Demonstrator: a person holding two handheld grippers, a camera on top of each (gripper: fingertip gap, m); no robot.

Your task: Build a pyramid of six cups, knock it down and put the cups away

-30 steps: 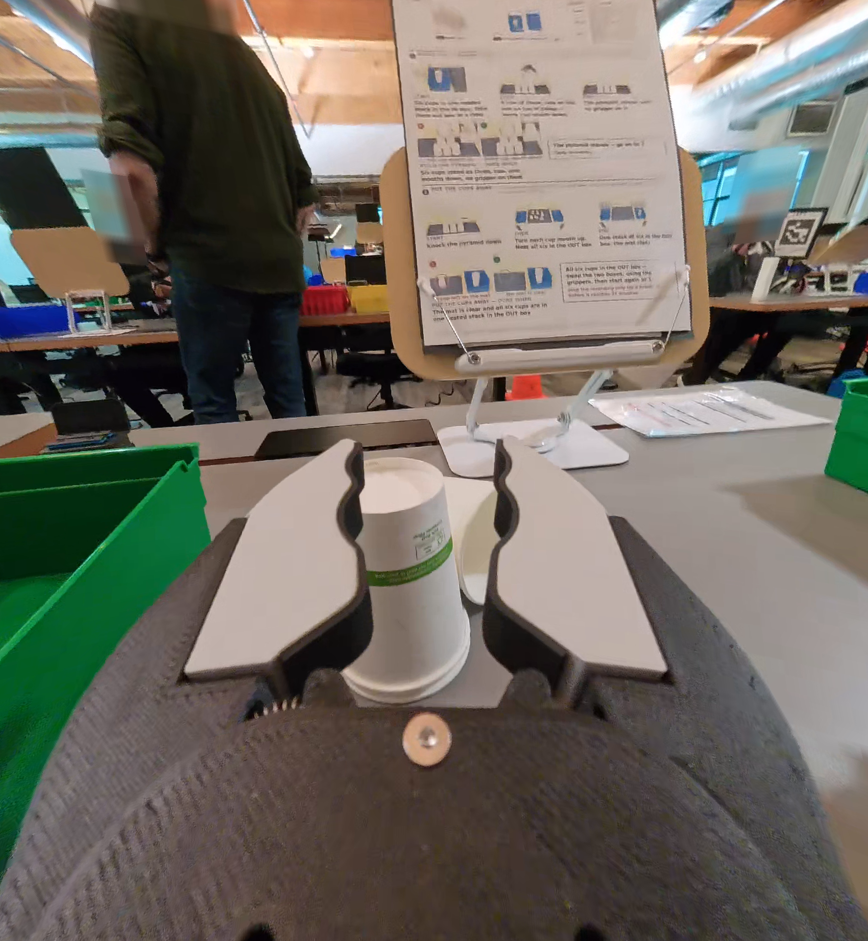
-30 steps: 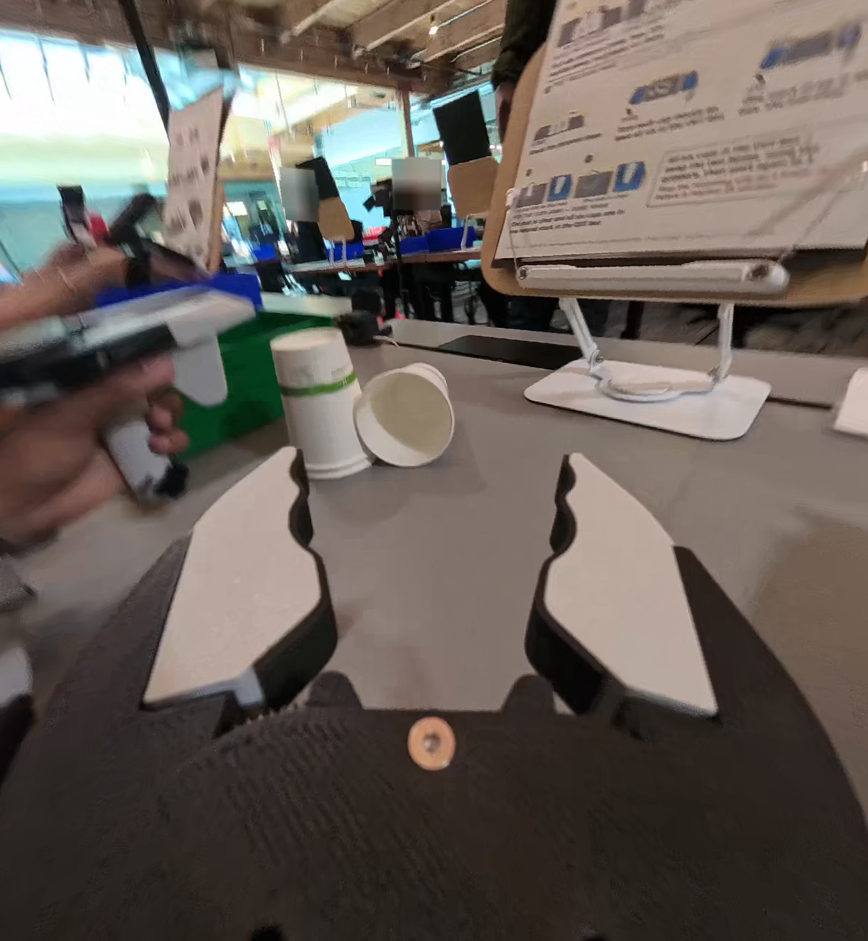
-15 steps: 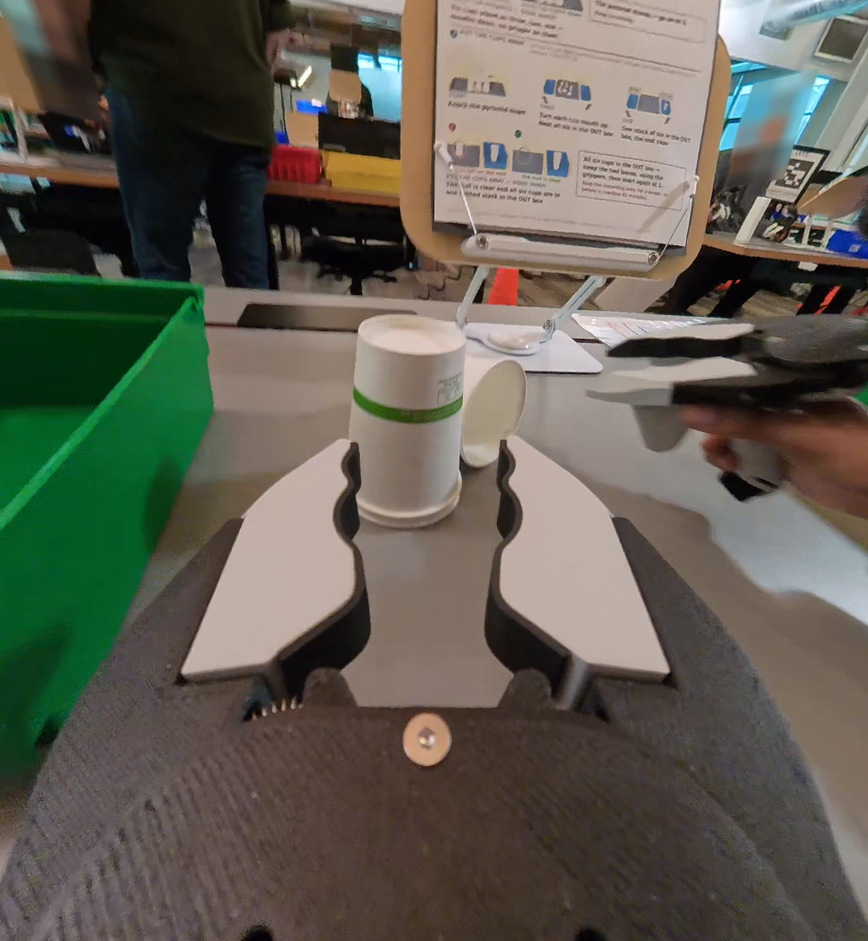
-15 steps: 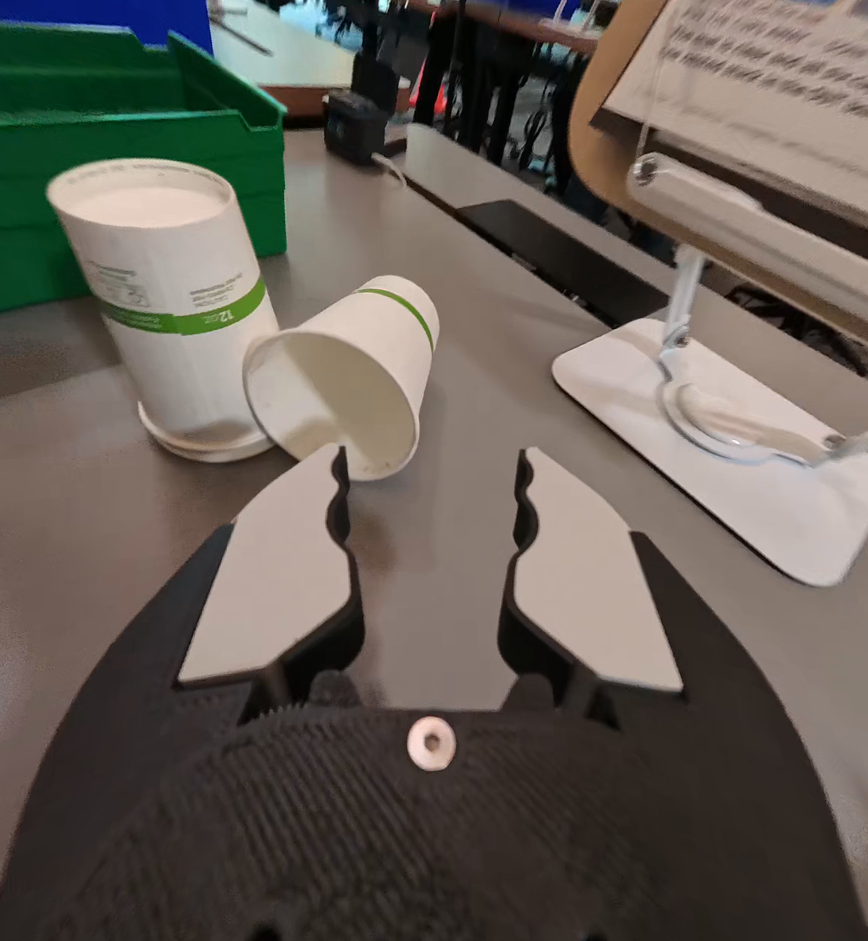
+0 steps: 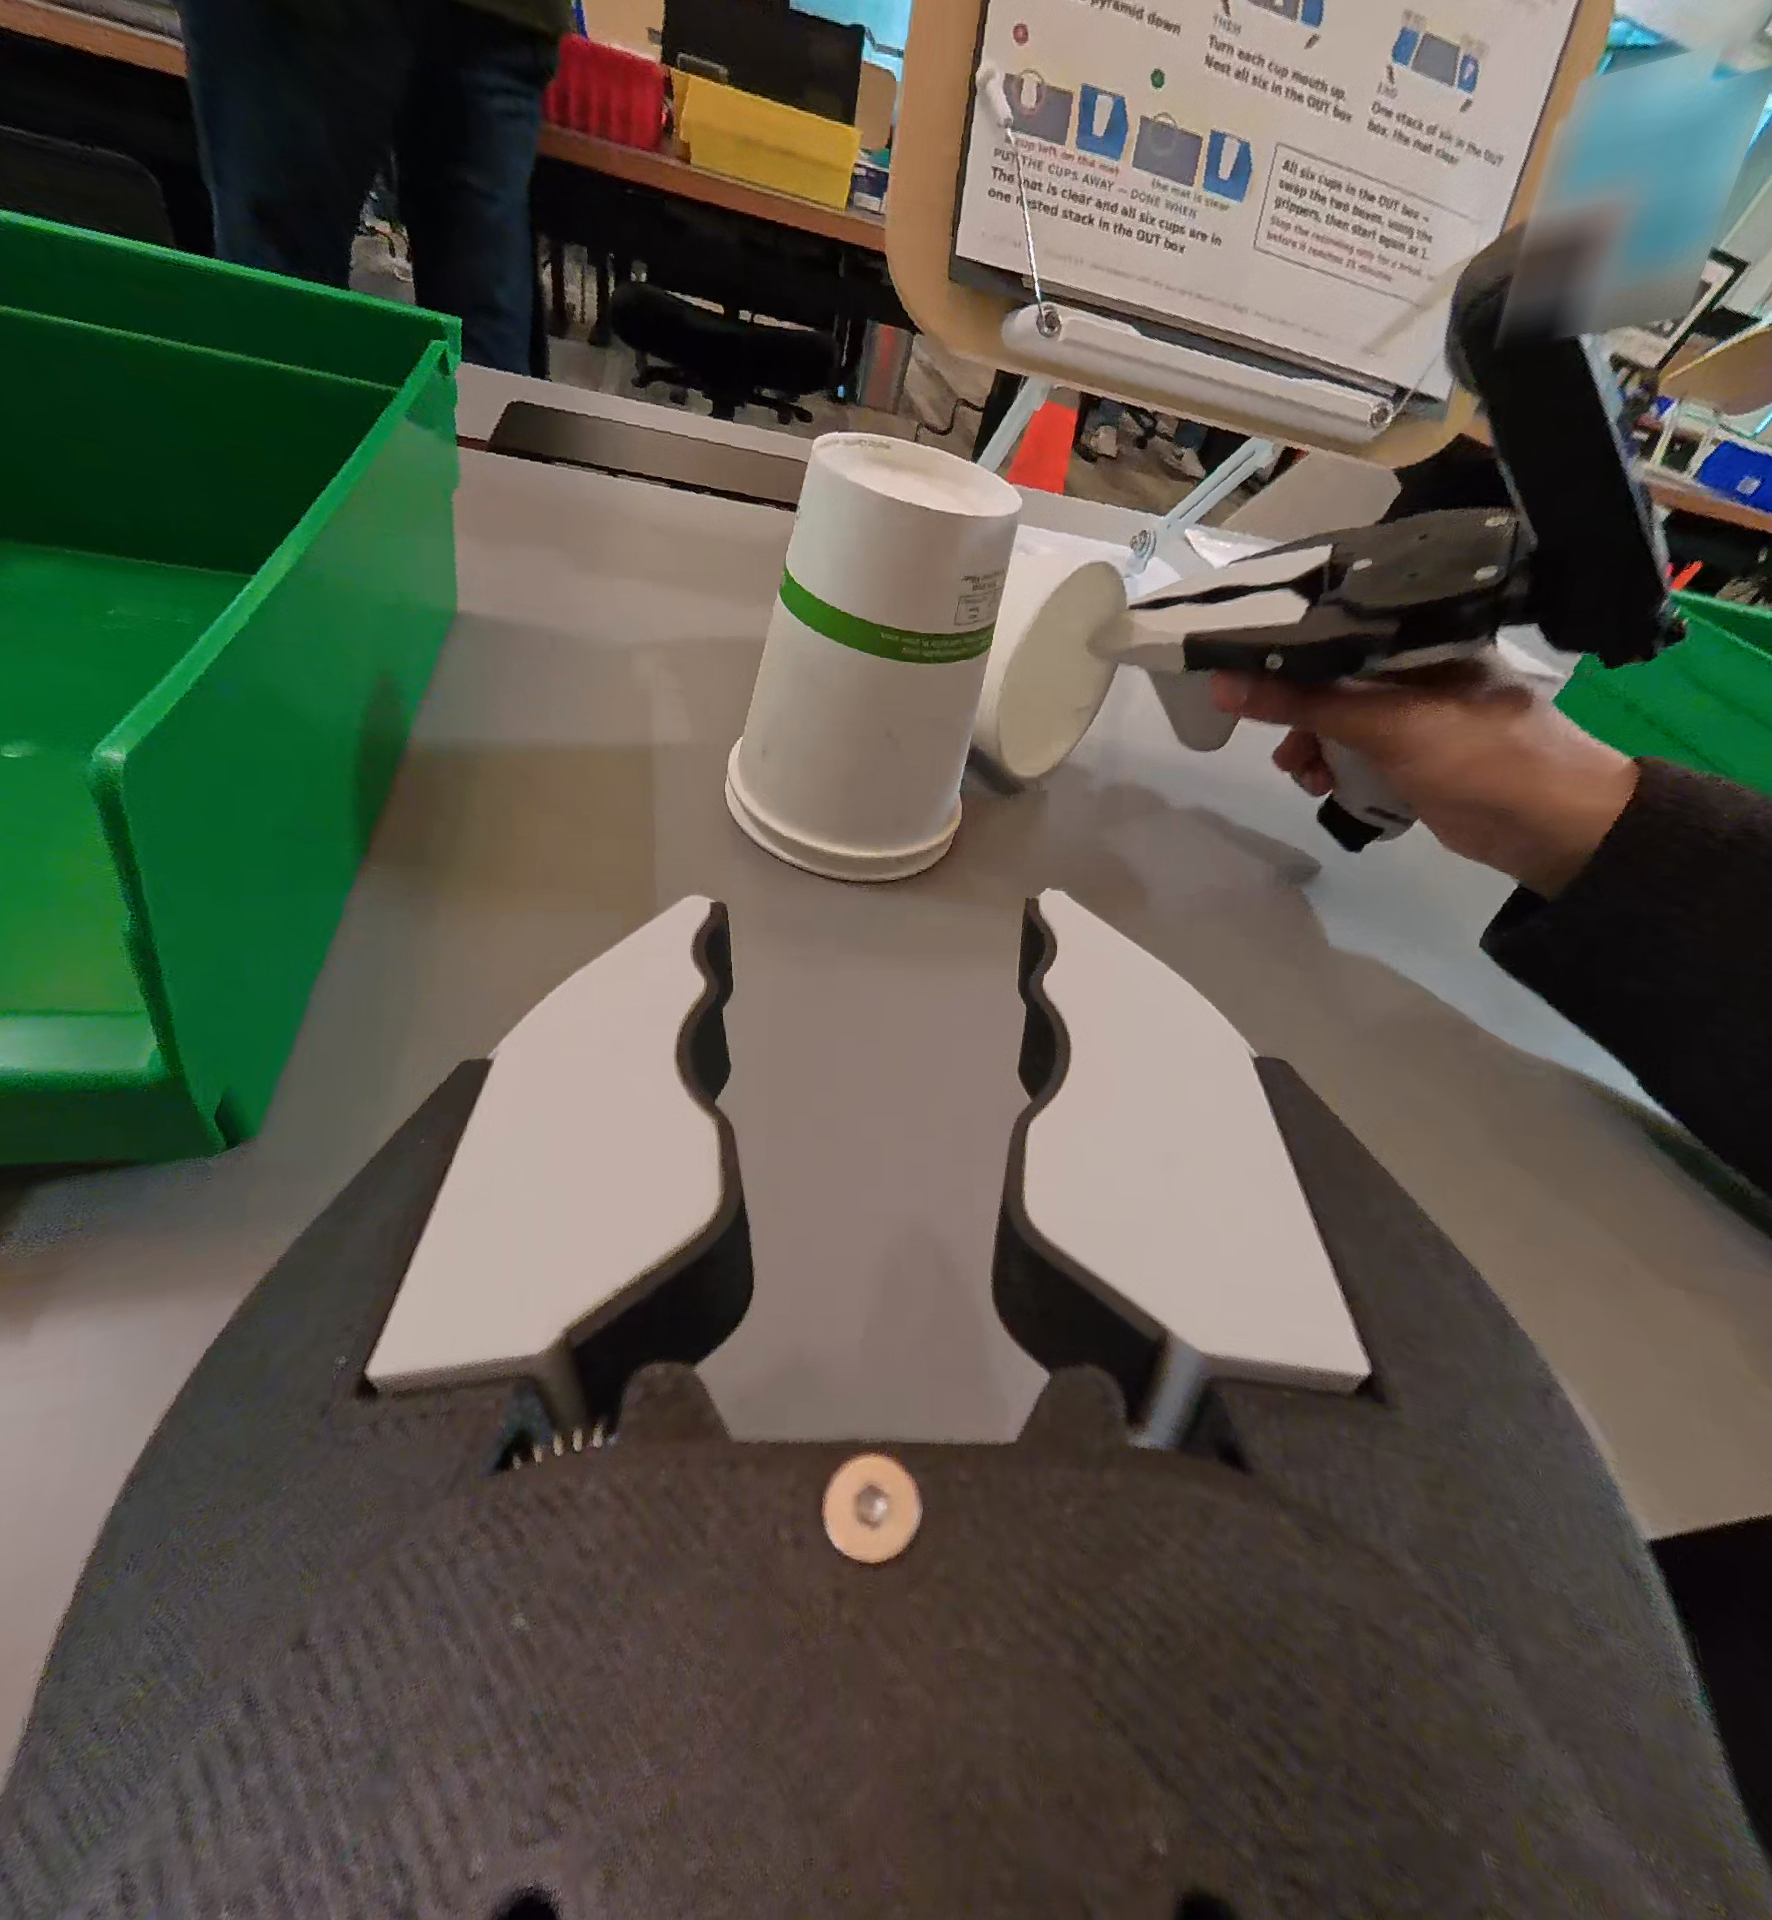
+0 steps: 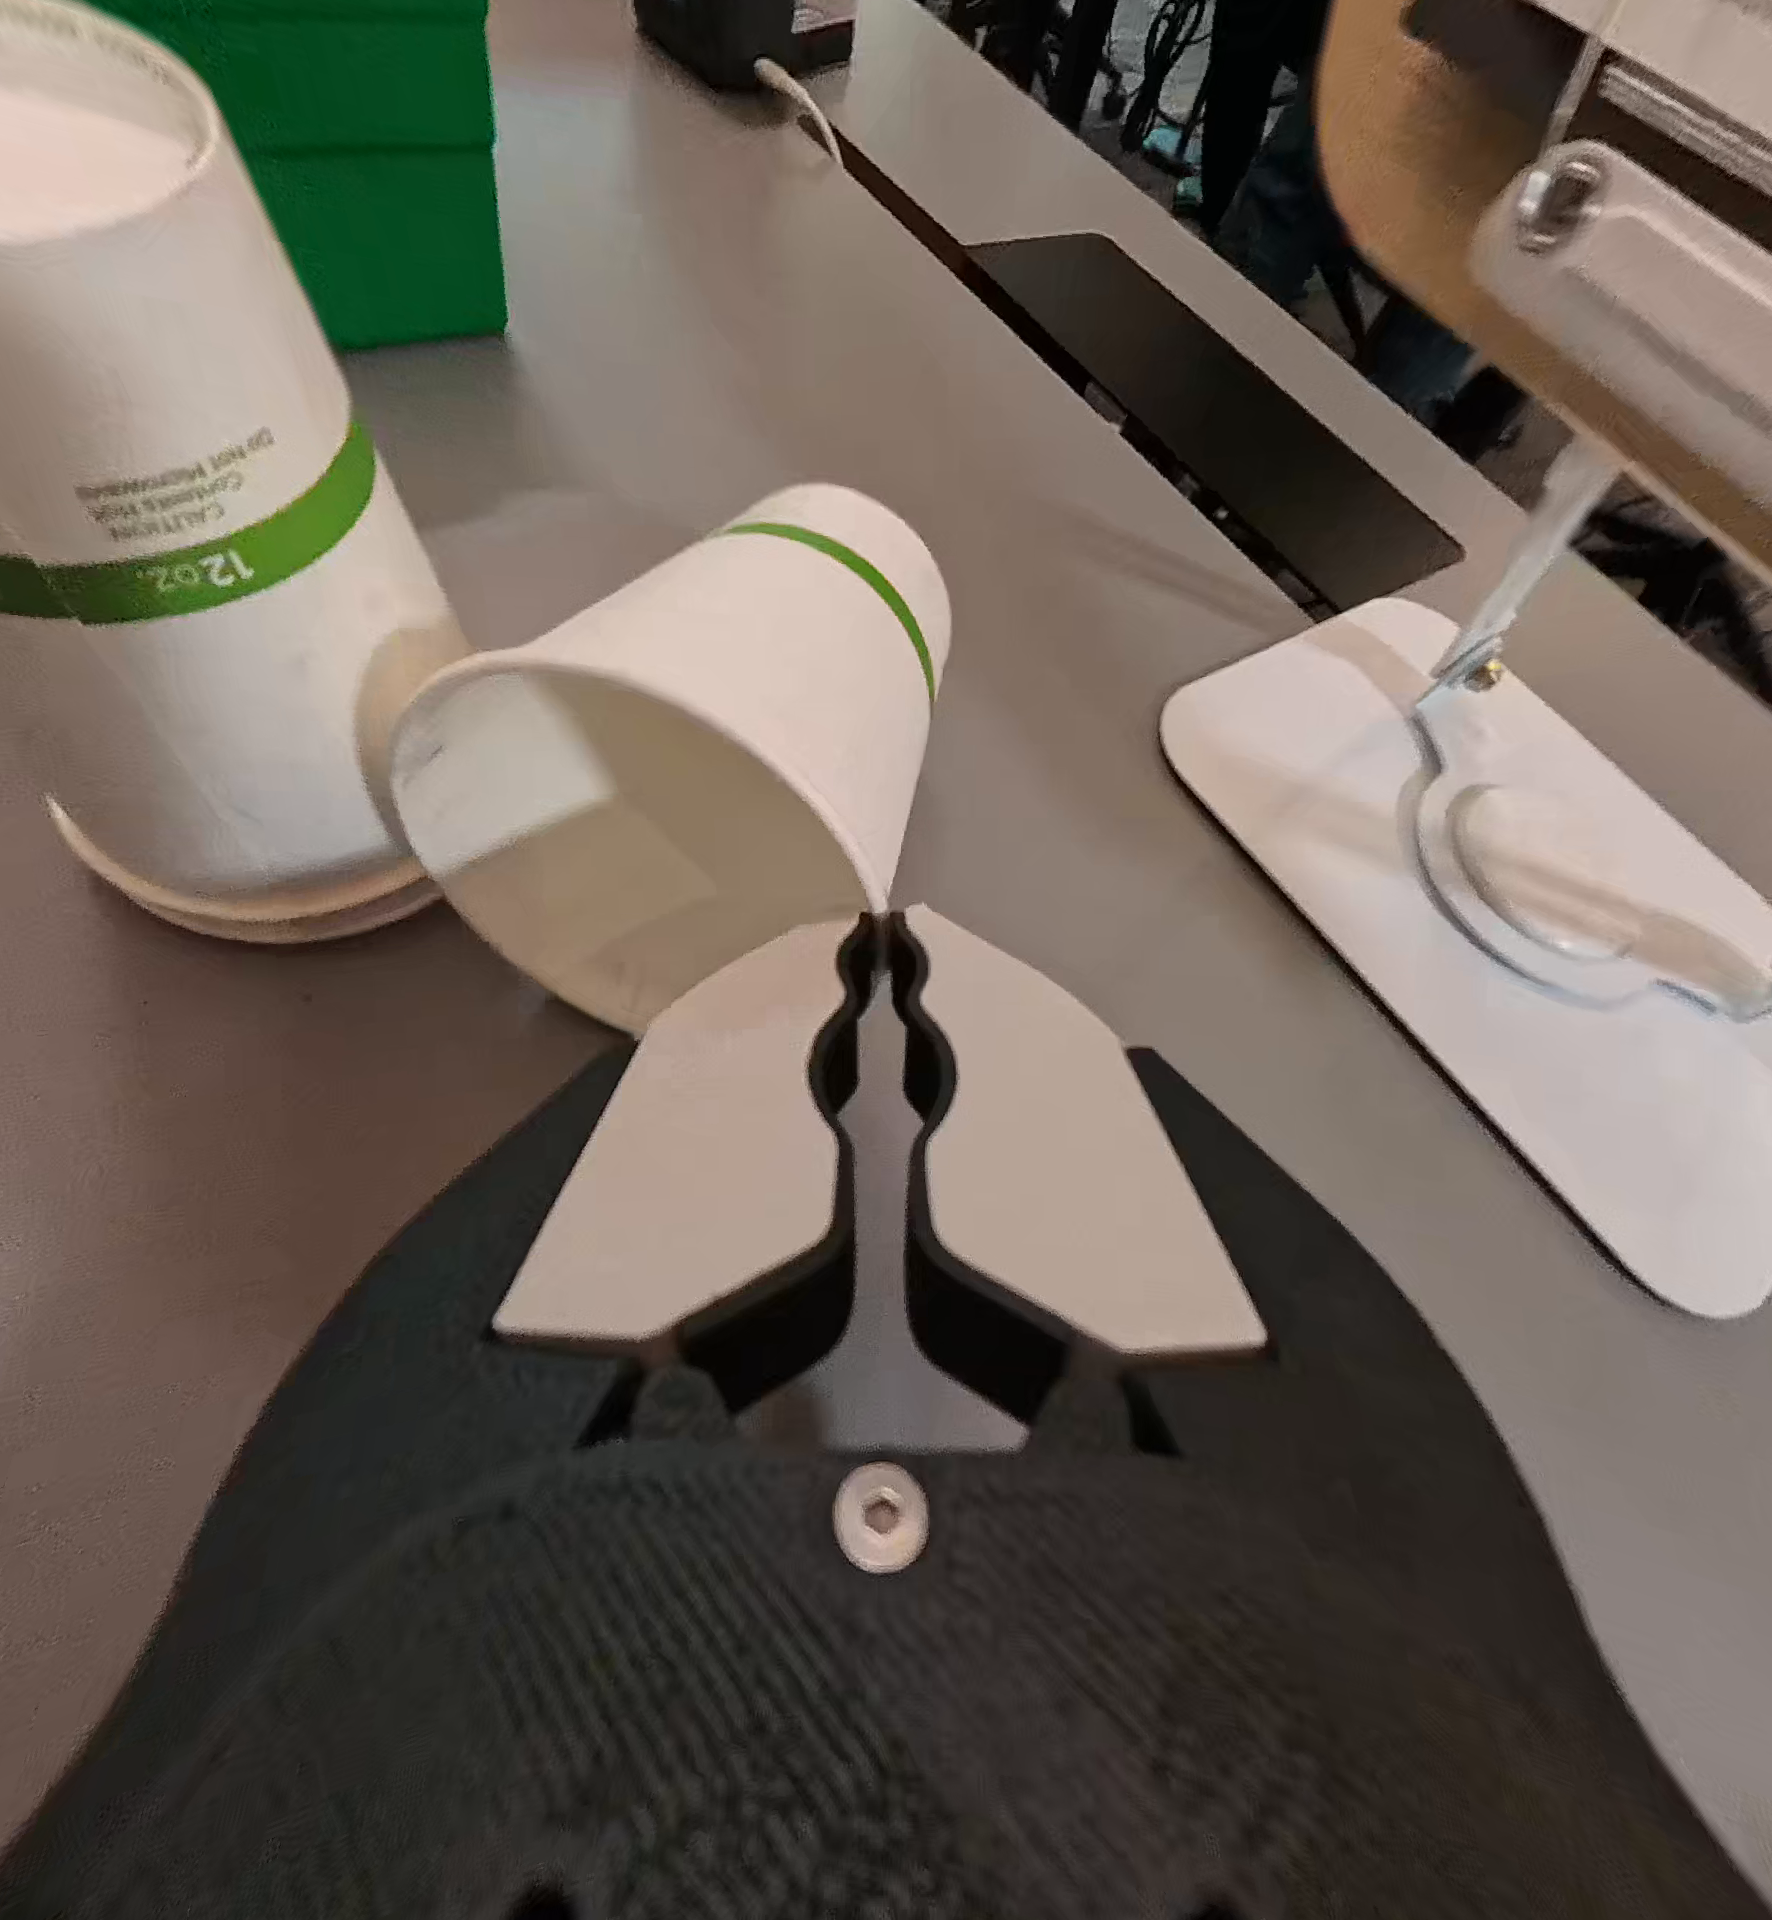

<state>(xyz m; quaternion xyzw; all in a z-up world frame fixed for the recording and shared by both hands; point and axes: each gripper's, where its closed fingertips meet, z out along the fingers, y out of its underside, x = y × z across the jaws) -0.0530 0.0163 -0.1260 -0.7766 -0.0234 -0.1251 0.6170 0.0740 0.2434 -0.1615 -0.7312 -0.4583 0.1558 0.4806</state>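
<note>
- Left hand-held gripper (image 5: 871, 920): grey-plated fingers spread apart, nothing between them, low over the grey table (image 5: 570, 665).
- Just ahead of its tips, not touching: stack of white paper cups with a green band (image 5: 866, 665), standing upside down, tilted a little; several rims nested at the bottom edge.
- Beside the stack, far side: single white paper cup with a thin green band (image 6: 726, 727), lying on its side, mouth toward the right wrist camera, rim touching or all but touching the stack's lower part.
- Right hand-held gripper (image 6: 884, 925): fingers drawn together, pinching the near rim of the lying cup, one finger inside the mouth, one outside.
- Same gripper seen in the left wrist view (image 5: 1121, 629), held by a person's hand (image 5: 1422, 758) in a dark sleeve, tips at the lying cup's mouth.
- Left of the stack: open green plastic bin (image 5: 269, 665) on the table, well apart from the cups.
- Behind the cups: white flat-based stand (image 6: 1484, 935) carrying a tan board with a printed instruction sheet (image 5: 1246, 135).
- Black flat slab (image 6: 1194, 364) on the table behind the cups.
- Right edge: part of a second green bin (image 5: 1723, 707).
- Background: other tables, red and yellow bins, a standing person's legs (image 5: 362, 156).
</note>
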